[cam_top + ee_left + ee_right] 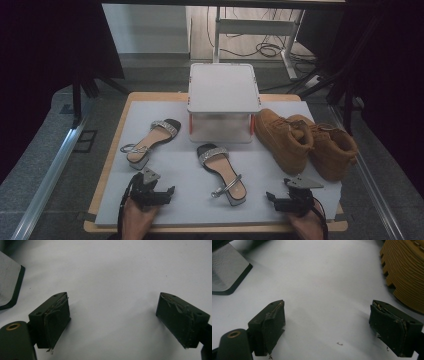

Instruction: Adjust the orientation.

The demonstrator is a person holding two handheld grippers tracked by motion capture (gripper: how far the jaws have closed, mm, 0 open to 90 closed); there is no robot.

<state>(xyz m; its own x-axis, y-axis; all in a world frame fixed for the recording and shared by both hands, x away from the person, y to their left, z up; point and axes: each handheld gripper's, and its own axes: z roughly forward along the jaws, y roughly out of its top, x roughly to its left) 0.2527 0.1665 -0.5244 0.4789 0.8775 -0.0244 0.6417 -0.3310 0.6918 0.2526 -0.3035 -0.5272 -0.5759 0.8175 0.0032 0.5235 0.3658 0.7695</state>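
Observation:
Two silver-strapped sandals lie on the white mat, one at the left and one in the middle. A pair of tan boots stands at the right. My left gripper rests near the mat's front left, just below the left sandal's heel. In the left gripper view my left gripper is open over bare mat, with that heel at the left edge. My right gripper sits at the front right. In its own view my right gripper is open with nothing between its jaws; the middle sandal's heel shows left and a boot sole right.
A white lidded box stands at the back middle of the mat, between the sandals and the boots. The wooden table edge frames the mat. Metal rails run along both sides of the table, and a desk frame with cables stands behind.

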